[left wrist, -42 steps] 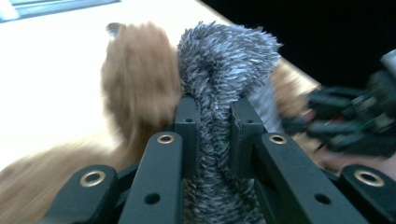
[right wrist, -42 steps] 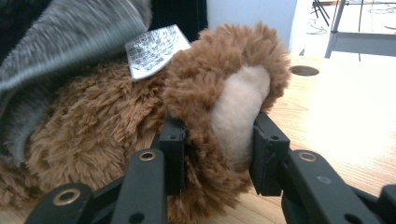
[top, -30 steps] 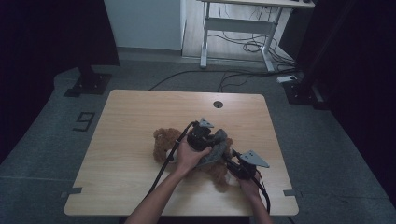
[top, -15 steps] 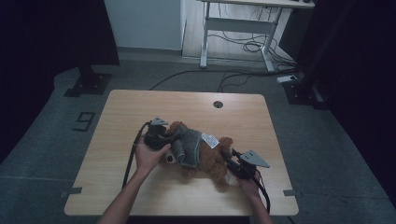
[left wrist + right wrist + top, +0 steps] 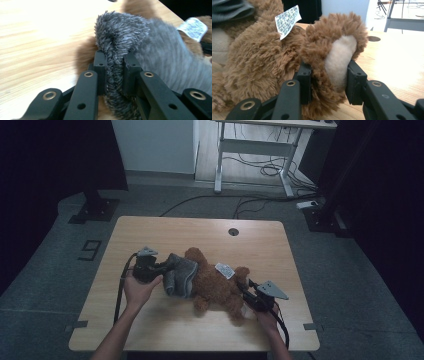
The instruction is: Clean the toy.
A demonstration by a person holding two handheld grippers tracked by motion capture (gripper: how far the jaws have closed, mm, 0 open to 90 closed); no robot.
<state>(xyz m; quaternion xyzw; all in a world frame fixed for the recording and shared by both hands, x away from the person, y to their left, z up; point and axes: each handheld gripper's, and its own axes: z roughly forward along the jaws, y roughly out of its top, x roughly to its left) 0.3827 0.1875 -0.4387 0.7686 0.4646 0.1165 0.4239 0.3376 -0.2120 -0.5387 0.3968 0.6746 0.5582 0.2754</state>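
**Grey garment drawn off a plush bear**

A brown, shaggy plush teddy bear [image 5: 215,285] is laid across the middle of the light wooden table [image 5: 175,227]. Its cream-soled foot [image 5: 339,62], at the four o'clock end, is clamped between the jaws of the right gripper [image 5: 250,295], apparently so the toy is anchored. At nine o'clock, a fold of the grey fuzzy knitted garment [image 5: 117,37] is pinched by the left gripper [image 5: 162,266], so it can seemingly be pulled over the head. A white printed tag [image 5: 225,270] is seen on the bear's body.
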